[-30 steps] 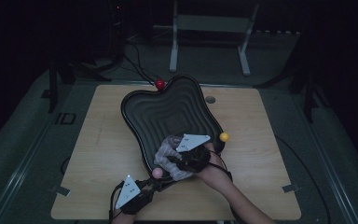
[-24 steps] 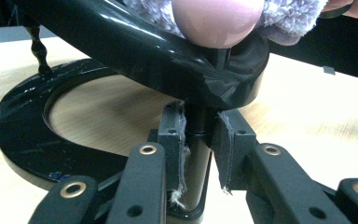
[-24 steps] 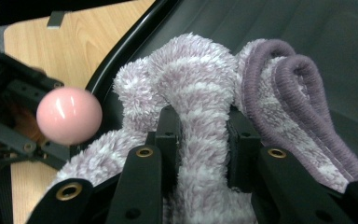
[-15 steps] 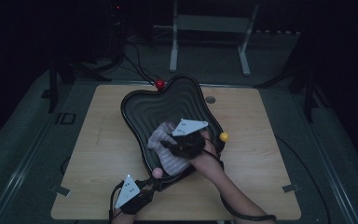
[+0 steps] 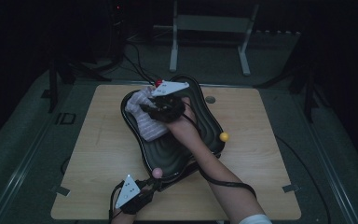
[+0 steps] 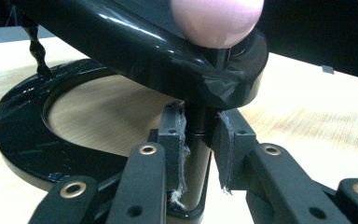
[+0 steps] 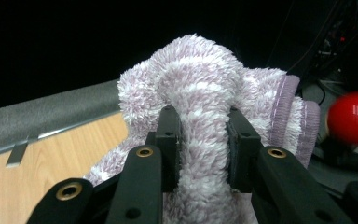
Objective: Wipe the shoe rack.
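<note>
Now the right hand-held gripper (image 5: 154,108) has dragged the cloth (image 5: 145,119) to the tray's (image 5: 200,116) far end.

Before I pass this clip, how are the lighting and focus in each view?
High view: dim, surroundings nearly black, the table lit but muted. Left gripper view: bright, with glare streaks on the glossy black tray; pink ball soft. Right gripper view: black background, cloth sharp, red ball showing highlights.

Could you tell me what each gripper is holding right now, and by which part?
The right gripper pinches a bunched fold of the purple cloth. The left gripper clamps the tray's black post beneath the pink ball.
</note>
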`<state>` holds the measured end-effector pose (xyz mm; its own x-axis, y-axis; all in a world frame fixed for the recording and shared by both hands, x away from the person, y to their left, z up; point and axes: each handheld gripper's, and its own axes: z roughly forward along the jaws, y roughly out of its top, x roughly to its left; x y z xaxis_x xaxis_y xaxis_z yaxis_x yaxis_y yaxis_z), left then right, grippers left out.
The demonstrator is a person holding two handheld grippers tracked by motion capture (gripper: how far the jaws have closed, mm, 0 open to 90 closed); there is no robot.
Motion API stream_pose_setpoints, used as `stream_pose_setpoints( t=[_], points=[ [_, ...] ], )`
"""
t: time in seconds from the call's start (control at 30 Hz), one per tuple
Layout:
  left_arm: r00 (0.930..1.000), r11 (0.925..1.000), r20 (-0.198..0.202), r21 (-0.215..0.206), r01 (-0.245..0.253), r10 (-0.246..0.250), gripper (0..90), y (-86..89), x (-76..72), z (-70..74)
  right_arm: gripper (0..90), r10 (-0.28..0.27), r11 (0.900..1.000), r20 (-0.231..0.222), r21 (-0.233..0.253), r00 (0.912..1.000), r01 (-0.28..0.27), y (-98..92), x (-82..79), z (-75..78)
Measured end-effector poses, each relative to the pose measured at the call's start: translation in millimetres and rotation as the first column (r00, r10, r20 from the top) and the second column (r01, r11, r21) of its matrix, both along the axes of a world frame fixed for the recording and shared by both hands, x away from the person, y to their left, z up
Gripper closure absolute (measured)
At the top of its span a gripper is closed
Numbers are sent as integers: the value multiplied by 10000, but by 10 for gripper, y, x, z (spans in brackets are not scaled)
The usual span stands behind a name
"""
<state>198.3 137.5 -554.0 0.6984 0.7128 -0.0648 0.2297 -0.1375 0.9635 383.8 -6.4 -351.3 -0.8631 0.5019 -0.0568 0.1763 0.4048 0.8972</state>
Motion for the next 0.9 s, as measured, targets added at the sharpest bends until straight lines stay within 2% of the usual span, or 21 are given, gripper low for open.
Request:
stream_pose_setpoints(
  t=[0.3,0.4,0.43,0.53,0.9],
  points=[
    [10000,10000,-21,-27,21,-21,744,1,3,2,711,-68,10000,-102,43,9999,68,305,164,46],
    [10000,10000,-3,10,17,-17,745,2,1,2,711,-250,9989,11,-389,9997,250,433,229,-46],
    [10000,10000,-3,10,17,-17,745,2,1,2,711,-250,9989,11,-389,9997,250,433,229,-46],
    [10000,10000,-40,15,29,-29,745,3,2,5,712,-204,9978,-170,-632,9996,192,466,259,-171],
    [10000,10000,-58,60,-7,7,745,1,1,10,715,-1,9963,-124,-855,9999,-9,309,2,-373]
  ],
)
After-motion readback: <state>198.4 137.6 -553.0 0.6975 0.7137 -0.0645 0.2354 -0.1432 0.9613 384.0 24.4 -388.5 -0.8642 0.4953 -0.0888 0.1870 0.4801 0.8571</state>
